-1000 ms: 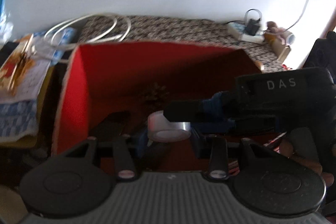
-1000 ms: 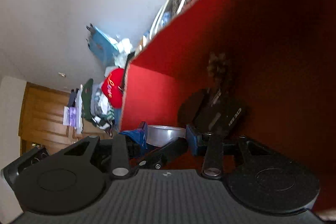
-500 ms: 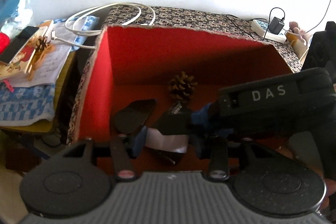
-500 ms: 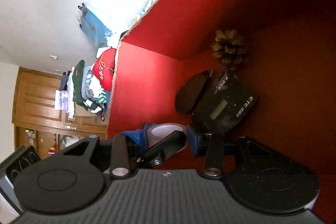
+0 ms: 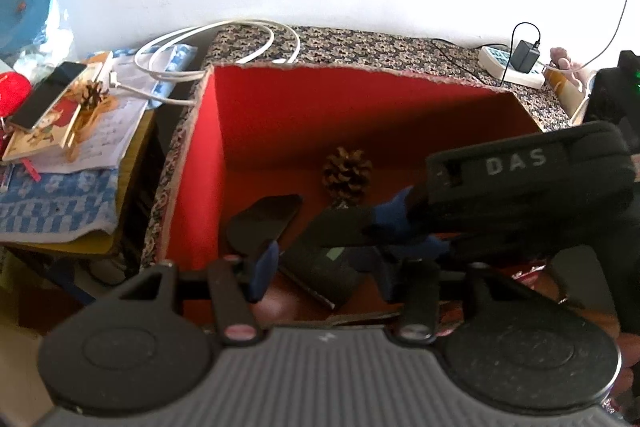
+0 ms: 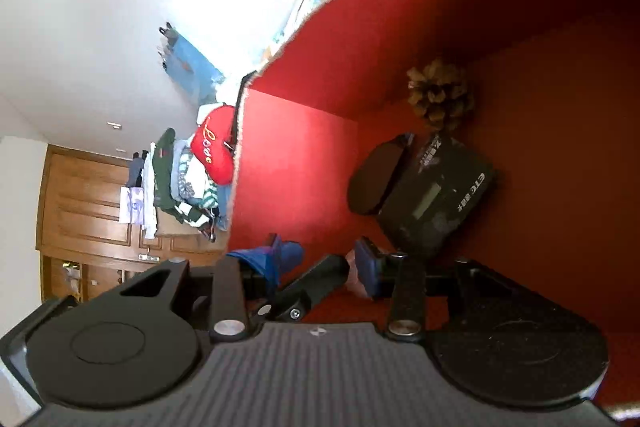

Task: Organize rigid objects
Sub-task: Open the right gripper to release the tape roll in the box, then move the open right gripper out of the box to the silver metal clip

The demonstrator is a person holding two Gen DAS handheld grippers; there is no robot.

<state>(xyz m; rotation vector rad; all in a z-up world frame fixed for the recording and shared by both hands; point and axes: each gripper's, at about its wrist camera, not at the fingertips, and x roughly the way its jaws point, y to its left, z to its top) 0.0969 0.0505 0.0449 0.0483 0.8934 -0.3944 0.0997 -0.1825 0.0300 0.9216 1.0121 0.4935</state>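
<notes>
A red-lined box (image 5: 200,187) with patterned outer walls holds a pine cone (image 5: 347,175), a black oval case (image 5: 264,223) and a black ETC device (image 6: 436,199). A tape roll (image 5: 274,307) lies on the box floor just below my left gripper (image 5: 324,267), which is open and empty. My right gripper (image 6: 324,263) is also open; the roll (image 6: 352,277) shows pale beside its right finger. The right gripper's body, marked DAS (image 5: 520,183), crosses the left wrist view. The pine cone (image 6: 440,99) and the oval case (image 6: 376,179) also show in the right wrist view.
A side table at left carries a phone (image 5: 44,95), books and a blue cloth (image 5: 52,203). White cable (image 5: 216,43) loops over the box's far corner. A power strip with charger (image 5: 516,63) lies far right. Clothes and a red cushion (image 6: 212,151) sit beyond the box wall.
The tape roll was held between the grippers' fingers above the box; it now lies on the box floor and both grippers have opened. The left view has pulled back and up.
</notes>
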